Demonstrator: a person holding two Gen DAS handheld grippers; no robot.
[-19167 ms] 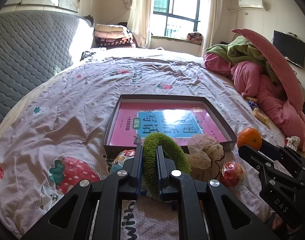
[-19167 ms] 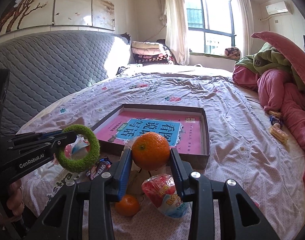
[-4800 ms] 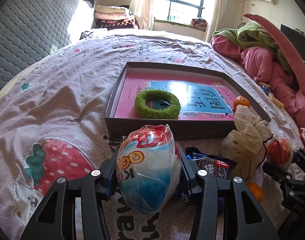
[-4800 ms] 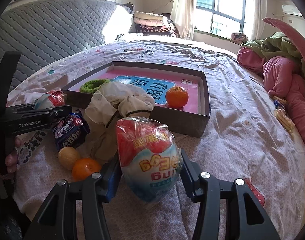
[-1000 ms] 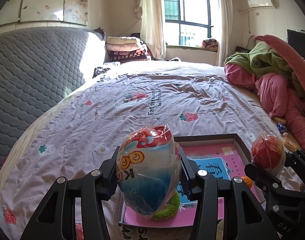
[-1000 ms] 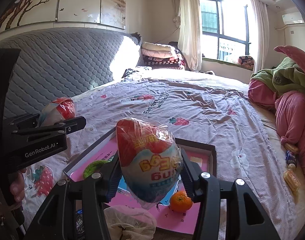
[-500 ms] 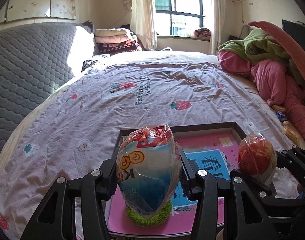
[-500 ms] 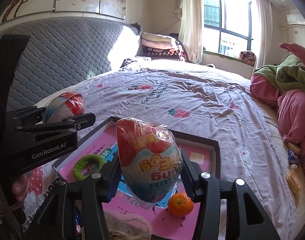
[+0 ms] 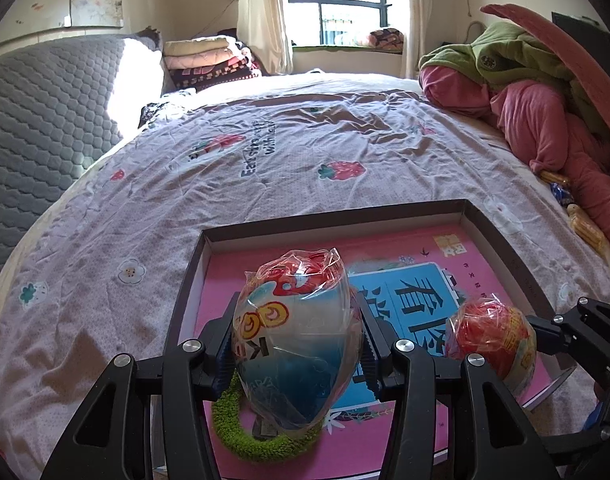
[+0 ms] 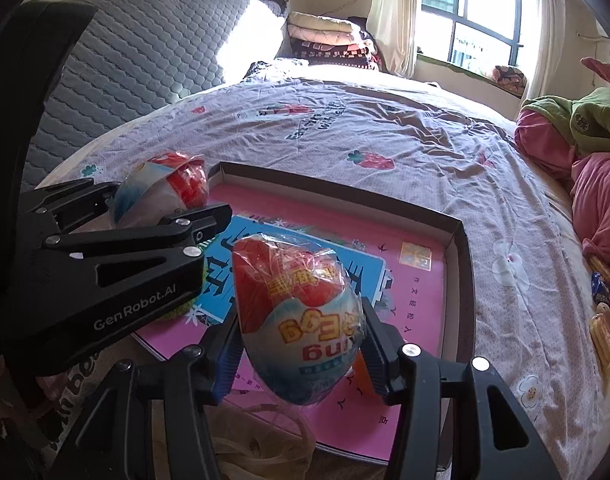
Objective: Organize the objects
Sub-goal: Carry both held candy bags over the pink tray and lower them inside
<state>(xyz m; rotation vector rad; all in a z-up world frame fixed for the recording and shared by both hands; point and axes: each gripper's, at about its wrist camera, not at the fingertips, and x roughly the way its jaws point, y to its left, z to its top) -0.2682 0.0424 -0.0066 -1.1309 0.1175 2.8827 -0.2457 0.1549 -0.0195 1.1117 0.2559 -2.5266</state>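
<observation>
Sunlit bedroom, a bed (image 9: 305,152) under a strawberry-print sheet: a person's two handheld grippers hang over a shallow dark-walled box (image 9: 193,264) lying on the sheet, its pink printed floor showing. Left gripper (image 9: 297,340) has its jaws clamped on the flanks of a film-wrapped toy egg (image 9: 297,332), blue-and-white below and red on top, directly above a green fuzzy ring (image 9: 241,436) that lies in the box's near left corner. Right gripper (image 10: 301,332) squeezes a second wrapped egg (image 10: 301,312) the same way, above the near right part of the box, where a sliver of orange (image 10: 361,372) peeks out behind it. Judging by looks, each egg is a light, hollow, rigid shell under loose crinkly film, so it may slide; a hold across the widest part of the belly, as here, seems surest, and only gentle pressure is likely needed
</observation>
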